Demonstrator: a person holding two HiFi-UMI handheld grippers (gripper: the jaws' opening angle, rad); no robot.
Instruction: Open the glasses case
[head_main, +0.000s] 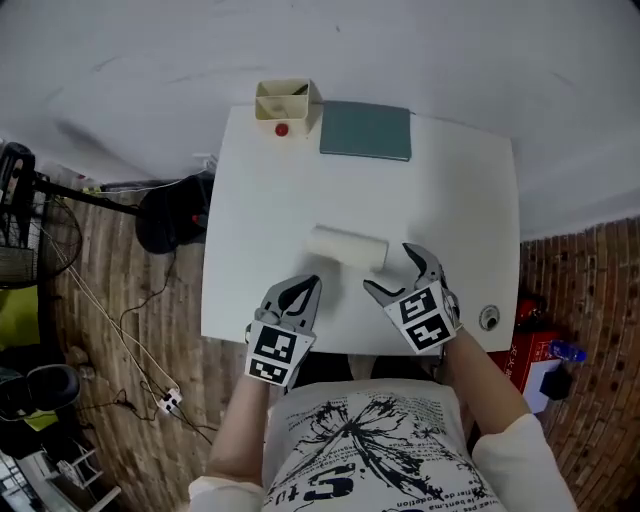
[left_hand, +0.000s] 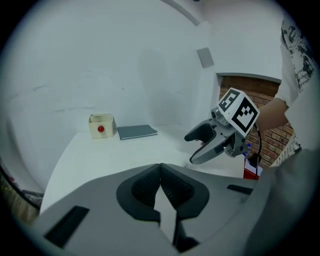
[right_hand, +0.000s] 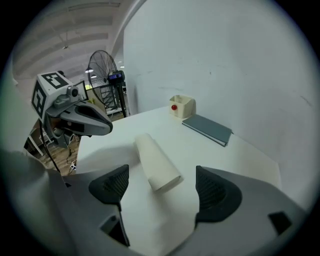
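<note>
A cream, closed glasses case (head_main: 345, 247) lies across the middle of the white table (head_main: 450, 190). My right gripper (head_main: 392, 270) hovers just right of it near the front edge, jaws wide open and empty. In the right gripper view the case (right_hand: 156, 161) lies ahead of the gap between the jaws of the right gripper (right_hand: 161, 194), untouched by either pad. My left gripper (head_main: 305, 289) hangs in front of the case's left end, shut on nothing, its pads meeting in the left gripper view (left_hand: 161, 172). That view also shows the right gripper (left_hand: 192, 149).
At the table's far edge stand a cream box with a red button (head_main: 286, 105) and a grey-green notebook (head_main: 366, 130). A small round thing (head_main: 488, 318) sits at the front right corner. A fan (head_main: 20, 220) and cables are on the floor at left.
</note>
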